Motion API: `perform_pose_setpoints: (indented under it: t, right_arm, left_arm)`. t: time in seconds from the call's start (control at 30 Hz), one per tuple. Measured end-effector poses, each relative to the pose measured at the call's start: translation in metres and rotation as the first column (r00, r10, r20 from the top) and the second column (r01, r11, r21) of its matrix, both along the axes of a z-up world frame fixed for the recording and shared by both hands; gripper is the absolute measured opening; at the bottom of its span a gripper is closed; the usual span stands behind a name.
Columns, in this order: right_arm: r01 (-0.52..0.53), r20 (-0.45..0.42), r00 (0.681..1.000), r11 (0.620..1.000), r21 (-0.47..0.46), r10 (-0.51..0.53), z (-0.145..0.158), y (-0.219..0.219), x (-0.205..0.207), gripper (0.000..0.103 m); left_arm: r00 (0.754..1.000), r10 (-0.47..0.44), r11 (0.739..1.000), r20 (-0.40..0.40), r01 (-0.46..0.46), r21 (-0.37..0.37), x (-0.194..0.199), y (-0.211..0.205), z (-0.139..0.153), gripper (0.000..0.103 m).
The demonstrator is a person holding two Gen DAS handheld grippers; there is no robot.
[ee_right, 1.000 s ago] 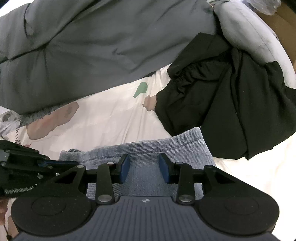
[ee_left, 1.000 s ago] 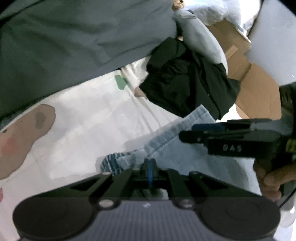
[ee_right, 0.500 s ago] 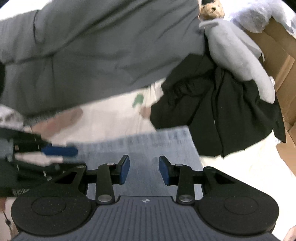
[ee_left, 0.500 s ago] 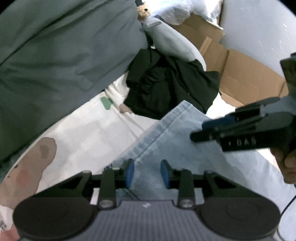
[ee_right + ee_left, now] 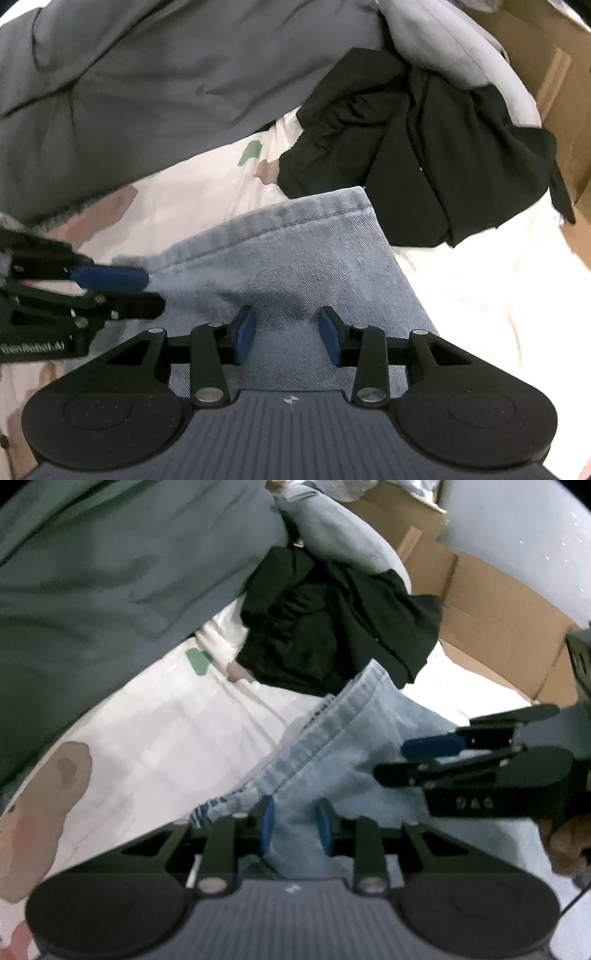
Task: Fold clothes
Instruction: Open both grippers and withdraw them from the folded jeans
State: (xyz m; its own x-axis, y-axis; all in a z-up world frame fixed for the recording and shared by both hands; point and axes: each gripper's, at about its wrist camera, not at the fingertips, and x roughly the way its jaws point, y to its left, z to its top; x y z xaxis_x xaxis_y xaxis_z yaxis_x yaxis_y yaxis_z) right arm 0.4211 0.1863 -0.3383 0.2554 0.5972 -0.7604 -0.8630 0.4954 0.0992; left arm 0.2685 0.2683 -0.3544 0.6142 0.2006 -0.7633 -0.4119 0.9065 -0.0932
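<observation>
Light blue jeans (image 5: 369,746) lie on a white printed sheet (image 5: 166,720), hem end pointing towards a black garment. My left gripper (image 5: 296,827) sits at the hem's left corner. Its jaws are closing, a ridge of denim stands between the blue pads, and no firm pinch shows. In the right wrist view the left gripper (image 5: 147,291) comes in from the left at the edge of the jeans (image 5: 295,258). My right gripper (image 5: 287,338) hovers open over the flat denim with nothing between its pads. It also shows at the right as the right gripper (image 5: 402,760).
A crumpled black garment (image 5: 424,166) lies just beyond the hem. A large grey duvet (image 5: 147,92) fills the far left, with a light grey pillow (image 5: 332,535) behind the black garment. An open cardboard box (image 5: 498,609) stands at the right. A hand (image 5: 565,845) grips the right tool.
The left gripper was shut on bunched denim, let go and opened, and now narrows again around a denim ridge. The right gripper has shifted sideways over the jeans, still open.
</observation>
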Motion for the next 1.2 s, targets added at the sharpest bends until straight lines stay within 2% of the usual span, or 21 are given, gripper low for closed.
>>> perform_pose_setpoints:
  t: [0.1,0.23,0.33,0.37,0.43,0.5,0.73,0.83,1.03,1.1,1.2]
  right_arm:
    - [0.024,-0.006,1.0,1.0,-0.009,-0.024,0.012,-0.001,-0.002,0.045]
    - [0.035,-0.034,0.999,0.998,0.049,-0.033,0.039,-0.025,-0.005,0.044]
    - [0.063,-0.106,0.993,0.996,0.063,-0.056,0.055,-0.047,0.0,0.044]
    - [0.07,-0.116,0.991,0.996,0.062,-0.062,0.059,-0.056,0.001,0.045]
    - [0.091,-0.133,0.988,0.994,0.059,-0.082,0.065,-0.072,0.003,0.045]
    - [0.111,-0.149,0.984,0.992,0.056,-0.102,0.072,-0.088,0.004,0.045]
    - [0.153,-0.173,0.974,0.988,0.015,-0.148,0.088,-0.155,-0.005,0.046]
    - [0.138,-0.156,0.978,0.99,-0.017,-0.139,0.093,-0.188,-0.012,0.046]
    - [0.188,-0.128,0.973,0.98,-0.059,-0.194,0.089,-0.262,-0.028,0.045]
    - [0.221,-0.126,0.966,0.974,-0.053,-0.226,0.084,-0.285,-0.035,0.045]
    - [0.264,-0.113,0.957,0.964,-0.04,-0.266,0.075,-0.313,-0.048,0.045]
  left_arm:
    - [1.0,0.01,1.0,0.015,-0.01,0.028,-0.004,-0.006,0.014,0.031]
    - [1.0,0.014,0.999,0.017,-0.015,0.039,-0.013,-0.013,0.027,0.036]
    - [1.0,0.02,0.999,0.005,-0.02,0.031,-0.018,-0.017,0.033,0.038]
    - [1.0,0.019,0.999,0.005,-0.019,0.026,-0.019,-0.019,0.036,0.041]
    - [1.0,0.017,1.0,0.008,-0.017,0.02,-0.022,-0.024,0.041,0.055]
    - [1.0,0.006,1.0,0.015,-0.007,0.028,-0.025,-0.031,0.047,0.058]
    - [0.999,-0.053,0.998,-0.011,0.054,0.024,-0.025,-0.053,0.063,0.059]
    - [0.995,-0.097,0.995,-0.027,0.098,0.022,-0.022,-0.064,0.067,0.06]
    - [0.986,-0.159,0.987,-0.057,0.16,0.022,-0.014,-0.085,0.064,0.06]
    - [0.989,-0.137,0.99,-0.048,0.135,-0.051,-0.012,-0.082,0.061,0.06]
    - [0.99,-0.094,0.994,-0.103,0.088,-0.063,-0.006,-0.081,0.049,0.061]
